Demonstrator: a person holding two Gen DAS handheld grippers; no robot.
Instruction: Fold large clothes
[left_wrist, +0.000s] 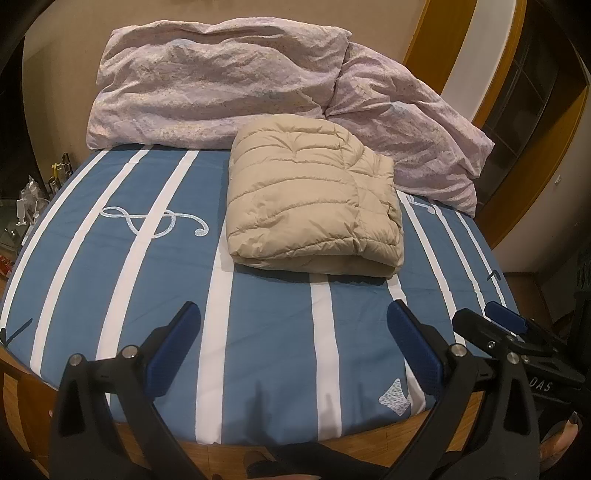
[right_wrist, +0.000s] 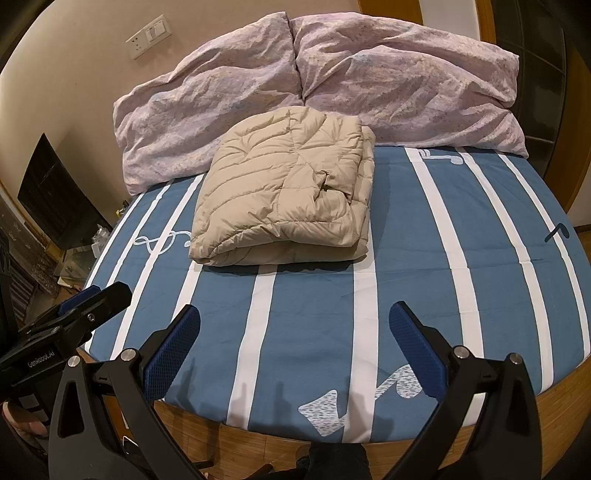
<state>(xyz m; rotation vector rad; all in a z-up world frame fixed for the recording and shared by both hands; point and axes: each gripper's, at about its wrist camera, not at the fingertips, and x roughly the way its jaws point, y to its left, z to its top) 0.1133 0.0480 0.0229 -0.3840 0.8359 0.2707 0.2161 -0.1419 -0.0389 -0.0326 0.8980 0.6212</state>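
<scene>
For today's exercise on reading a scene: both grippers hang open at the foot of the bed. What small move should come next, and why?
Probably none on the beige padded jacket: it already lies folded on the striped sheet, and both the left gripper and right gripper are open and apart from it. Drawing them back seems sensible.

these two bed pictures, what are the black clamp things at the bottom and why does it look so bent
They are hand-held grippers, one in each of a person's hands, each with a wide-angle camera looking along its two blue-padded fingers; that lens bends the picture. One picture is from the left gripper, the other from the right gripper. Both are open and hold nothing. On the blue striped bed sheet lies a beige puffy jacket, already folded into a bundle, with a crumpled pink duvet behind it. Each camera also catches the other gripper at its edge.
</scene>
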